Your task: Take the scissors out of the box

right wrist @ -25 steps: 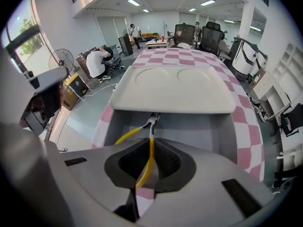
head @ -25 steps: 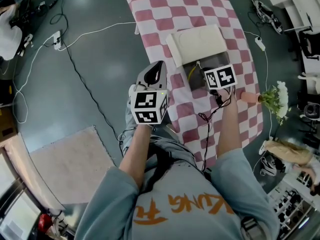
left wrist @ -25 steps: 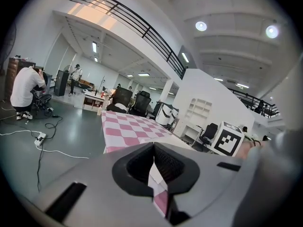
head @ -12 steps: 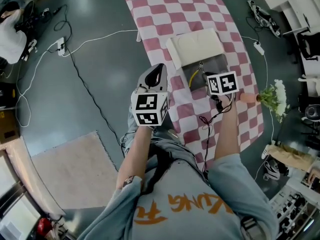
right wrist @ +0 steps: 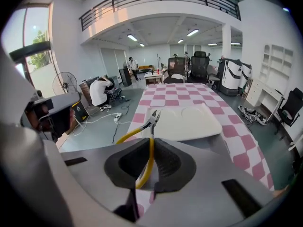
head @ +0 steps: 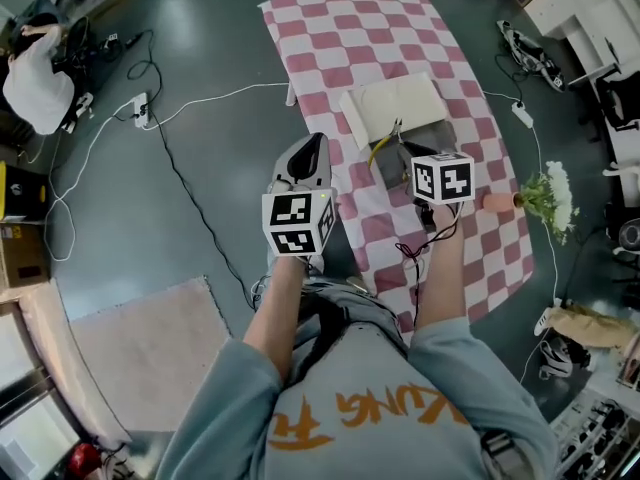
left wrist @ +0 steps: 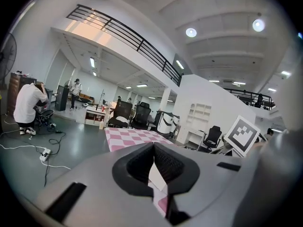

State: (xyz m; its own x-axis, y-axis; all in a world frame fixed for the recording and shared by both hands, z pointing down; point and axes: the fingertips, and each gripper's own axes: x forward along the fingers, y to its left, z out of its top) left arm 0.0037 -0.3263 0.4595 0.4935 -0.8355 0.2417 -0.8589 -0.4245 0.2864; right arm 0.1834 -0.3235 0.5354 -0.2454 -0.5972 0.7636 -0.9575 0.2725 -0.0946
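Observation:
In the right gripper view, yellow-handled scissors (right wrist: 151,141) stick up between the pads of my right gripper (right wrist: 150,148), which is shut on one handle; the short blades point at the white lid (right wrist: 189,122). From the head view the scissors (head: 383,148) hang above the near left edge of the dark box (head: 440,131), whose white lid (head: 393,105) lies open behind it. The right gripper (head: 405,161) sits under its marker cube. My left gripper (head: 317,144) hovers off the table's left side with its jaws together and nothing in them.
The box stands on a table with a pink and white checked cloth (head: 340,28). A flower bunch in a pot (head: 545,200) lies at the table's right edge. Cables (head: 180,173) and a power strip (head: 140,111) run over the floor at left; a pale rug (head: 150,338) lies beside me.
Both grippers have risen. The right one has lifted the scissors up out of the box and tilted; the yellow handles now show above the box's edge.

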